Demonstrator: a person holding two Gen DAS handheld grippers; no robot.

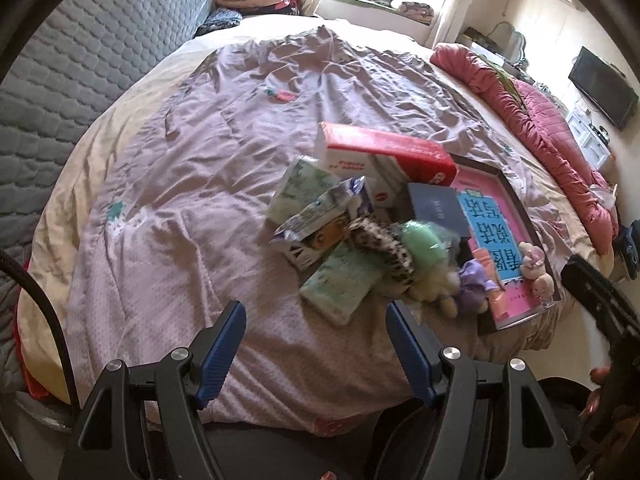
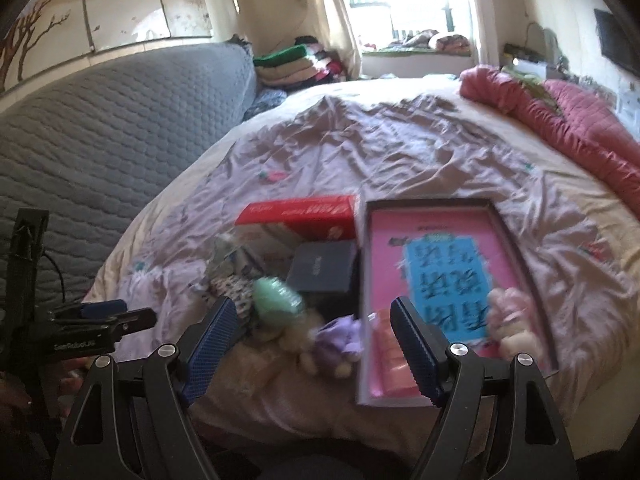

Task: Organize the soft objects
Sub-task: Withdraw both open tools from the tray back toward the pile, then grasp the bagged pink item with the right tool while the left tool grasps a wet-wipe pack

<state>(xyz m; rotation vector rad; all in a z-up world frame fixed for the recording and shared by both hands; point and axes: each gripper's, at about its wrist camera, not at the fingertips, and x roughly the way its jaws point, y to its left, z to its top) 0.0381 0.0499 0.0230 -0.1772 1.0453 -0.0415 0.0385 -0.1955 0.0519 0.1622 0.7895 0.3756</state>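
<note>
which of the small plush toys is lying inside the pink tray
The pale pink plush: it lies on the pink tray, while the purple plush and cream plush lie on the bedspread beside it.

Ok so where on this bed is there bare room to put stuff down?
Free: the wide stretch of bedspread between the grey headboard and the pile; also beyond the red box, toward the window. Crowded: packets, plush toys and the pink tray.

Toys [image 1: 440, 280] left of tray [image 1: 516, 200], box [image 1: 384, 152] behind
</note>
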